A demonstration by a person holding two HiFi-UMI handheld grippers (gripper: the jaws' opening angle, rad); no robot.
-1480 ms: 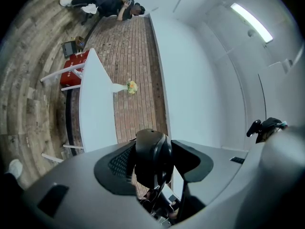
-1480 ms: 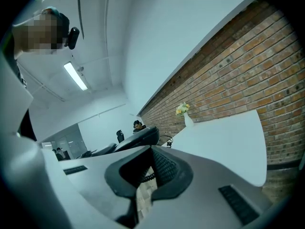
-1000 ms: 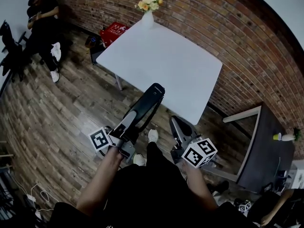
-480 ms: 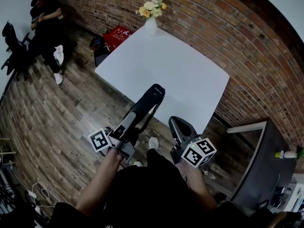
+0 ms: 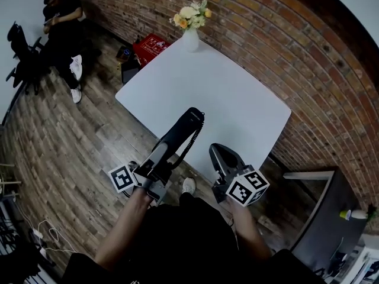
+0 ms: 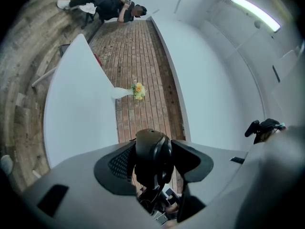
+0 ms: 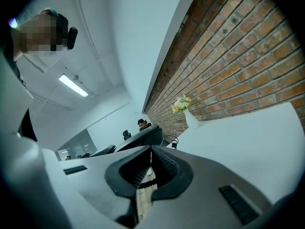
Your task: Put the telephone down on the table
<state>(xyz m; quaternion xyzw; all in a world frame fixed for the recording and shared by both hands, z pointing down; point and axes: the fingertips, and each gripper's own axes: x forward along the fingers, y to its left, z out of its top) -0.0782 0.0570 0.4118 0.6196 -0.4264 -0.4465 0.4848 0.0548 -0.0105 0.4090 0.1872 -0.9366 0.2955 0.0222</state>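
Note:
A black telephone handset [image 5: 186,123] with a coiled cord is clamped in my left gripper [image 5: 161,157], its far end reaching over the near edge of the white table [image 5: 237,99]. In the left gripper view the handset [image 6: 152,154] fills the gap between the jaws, which press on both its sides, with the table [image 6: 76,113] beyond. My right gripper [image 5: 218,154] hangs shut and empty just right of the handset, before the table's near edge. In the right gripper view the right gripper [image 7: 151,170] has its jaws together, and the handset [image 7: 143,138] shows to the left.
A white vase of flowers [image 5: 191,25] stands at the table's far corner against the brick wall [image 5: 284,34]. A red crate [image 5: 151,46] sits on the wooden floor by the table. A person [image 5: 59,22] sits far left. A dark desk [image 5: 331,218] is at right.
The table has drawn nearer and the view has shifted forward. The handset's tip now lies over the table's near edge. Both grippers keep their pose and grip.

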